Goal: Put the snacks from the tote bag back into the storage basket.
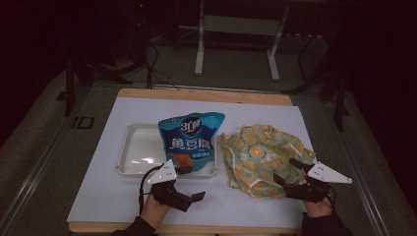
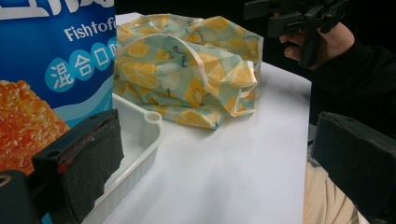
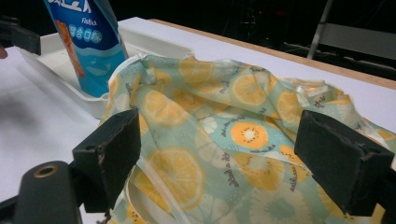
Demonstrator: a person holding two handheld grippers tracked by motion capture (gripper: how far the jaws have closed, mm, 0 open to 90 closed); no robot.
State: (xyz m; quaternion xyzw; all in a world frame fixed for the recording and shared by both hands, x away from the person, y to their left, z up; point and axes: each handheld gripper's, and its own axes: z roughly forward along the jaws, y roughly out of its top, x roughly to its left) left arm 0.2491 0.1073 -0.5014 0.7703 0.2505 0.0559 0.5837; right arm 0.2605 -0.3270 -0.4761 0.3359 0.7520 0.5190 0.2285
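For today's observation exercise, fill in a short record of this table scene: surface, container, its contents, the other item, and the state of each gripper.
surface: white table top
container: white tray, left of centre
contents: blue snack bag, leaning in the tray
other item: crumpled lemon-print bag, on the table right of the tray
left gripper: open, by the tray's near edge, holding nothing
right gripper: open, jaws on either side of the lemon-print bag's edge

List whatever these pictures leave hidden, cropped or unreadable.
- Tray floor, high view: its right part lies behind the blue snack bag.
- Snack bag print, left gripper view: cropped by the top and left edges.
- Fruit-print bag inside, right gripper view: folded cloth covers it.
- Room beyond the table, high view: too dark.
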